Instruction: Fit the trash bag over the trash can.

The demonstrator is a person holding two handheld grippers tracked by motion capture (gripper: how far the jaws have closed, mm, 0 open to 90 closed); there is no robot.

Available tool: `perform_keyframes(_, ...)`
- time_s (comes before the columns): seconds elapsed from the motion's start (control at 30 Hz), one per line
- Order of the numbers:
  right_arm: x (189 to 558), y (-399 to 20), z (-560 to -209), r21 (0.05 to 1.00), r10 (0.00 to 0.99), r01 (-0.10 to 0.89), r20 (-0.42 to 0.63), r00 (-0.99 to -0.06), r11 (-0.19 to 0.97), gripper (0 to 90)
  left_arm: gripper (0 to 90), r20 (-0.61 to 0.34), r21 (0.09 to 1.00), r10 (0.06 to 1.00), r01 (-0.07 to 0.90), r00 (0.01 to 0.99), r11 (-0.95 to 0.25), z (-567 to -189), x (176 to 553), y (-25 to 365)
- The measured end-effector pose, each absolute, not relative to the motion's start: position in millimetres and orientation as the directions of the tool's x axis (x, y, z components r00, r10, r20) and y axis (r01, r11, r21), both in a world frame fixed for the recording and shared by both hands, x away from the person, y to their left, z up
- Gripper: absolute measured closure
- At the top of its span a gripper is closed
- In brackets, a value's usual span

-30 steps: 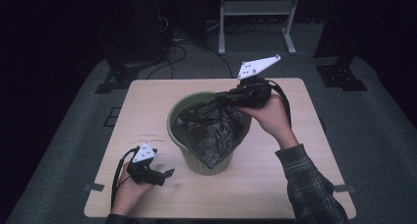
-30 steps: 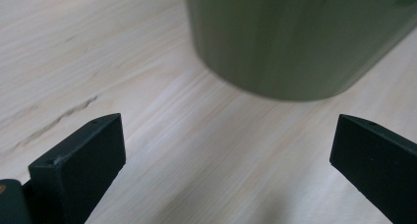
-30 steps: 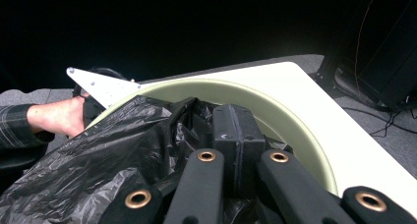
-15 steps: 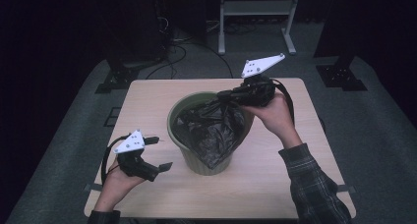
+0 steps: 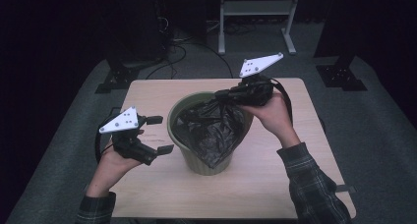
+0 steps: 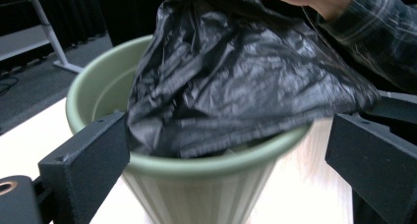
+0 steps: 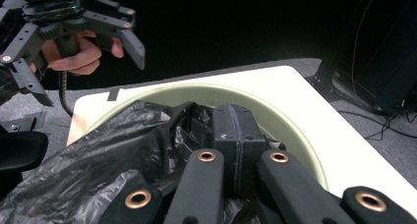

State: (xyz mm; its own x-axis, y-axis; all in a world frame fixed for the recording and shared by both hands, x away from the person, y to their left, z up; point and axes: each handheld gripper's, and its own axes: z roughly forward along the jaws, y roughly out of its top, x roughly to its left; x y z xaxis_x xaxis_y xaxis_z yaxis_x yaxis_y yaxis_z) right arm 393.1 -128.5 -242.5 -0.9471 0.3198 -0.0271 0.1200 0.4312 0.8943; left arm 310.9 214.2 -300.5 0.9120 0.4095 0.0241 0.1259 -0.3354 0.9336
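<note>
Holding the black bag [image 5: 214, 128] by its gathered edge in my right gripper [image 5: 235, 95], jaws clamped, half inside the green bin [image 5: 196, 161] mid-tabletop. Left gripper [image 5: 157, 134] hovers beside, jaws wide, empty. Rim not yet lined.

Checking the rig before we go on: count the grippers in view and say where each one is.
2. The left gripper hangs open above the table, left of the green bin. The right gripper is shut on the black bag over the bin's far rim.
</note>
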Motion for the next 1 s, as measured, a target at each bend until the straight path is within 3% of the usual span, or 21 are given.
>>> perform_keyframes(0.53,395.5,-87.4,-240.2,0.902,0.263,0.094,-0.022,-0.964,0.422,90.0,5.2,0.002,0.932,0.379,0.135,0.925,-0.335,-288.0,339.6,168.2)
perform_keyframes(1.0,391.7,-87.5,-239.7,0.905,0.262,0.088,-0.027,-0.965,0.416,90.0,23.4,-0.093,0.944,0.374,0.201,0.923,-0.262,-281.2,353.5,141.6)
